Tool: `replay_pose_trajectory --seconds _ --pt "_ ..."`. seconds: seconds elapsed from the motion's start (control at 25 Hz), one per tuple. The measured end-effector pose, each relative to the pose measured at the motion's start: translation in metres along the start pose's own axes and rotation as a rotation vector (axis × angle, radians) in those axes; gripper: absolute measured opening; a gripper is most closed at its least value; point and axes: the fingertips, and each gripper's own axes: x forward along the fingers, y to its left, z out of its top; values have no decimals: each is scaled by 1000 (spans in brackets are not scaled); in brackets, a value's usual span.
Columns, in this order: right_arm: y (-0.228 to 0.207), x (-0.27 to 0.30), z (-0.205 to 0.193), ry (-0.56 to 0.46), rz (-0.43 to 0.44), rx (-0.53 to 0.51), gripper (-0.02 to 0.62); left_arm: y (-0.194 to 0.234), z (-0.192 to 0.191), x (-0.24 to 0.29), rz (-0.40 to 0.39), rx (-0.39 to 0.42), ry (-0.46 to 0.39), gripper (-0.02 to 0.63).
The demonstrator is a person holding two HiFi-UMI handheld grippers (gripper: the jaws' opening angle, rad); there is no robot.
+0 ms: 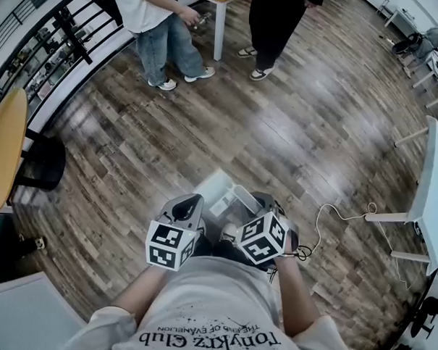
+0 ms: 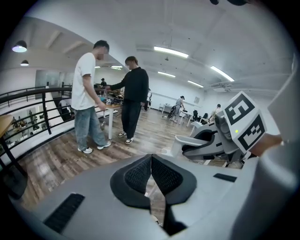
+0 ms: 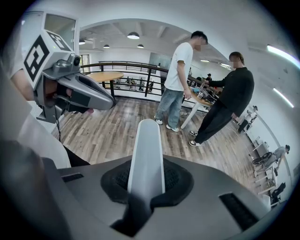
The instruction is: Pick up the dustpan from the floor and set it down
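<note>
Floor [image 1: 316, 117]: wood planks.
Right claw [image 3: 146, 182]: mine, lower centre, pinching dustpan [image 3: 146, 140] handle.
Left claw [image 2: 151, 176]: pressed together, empty.
Risk: smooth handle may slip; dustpan drops.

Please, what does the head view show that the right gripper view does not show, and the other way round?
Only the head view: the dustpan with its wide body, and a white cable on the floor. Only the right gripper view: the right gripper shut on the dustpan's white handle, and ceiling lamps. Both: two standing people, the wood floor, the left gripper.
</note>
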Motion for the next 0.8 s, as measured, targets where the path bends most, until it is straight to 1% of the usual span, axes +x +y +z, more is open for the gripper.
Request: replay_pose_trajectory --seconds 0.44,0.8 --pt "-1 6 4 1 1 -2 66 8 -1 2 5 -20 2 23" --pt "-14 13 8 4 5 5 66 11 9 10 4 -31 4 23"
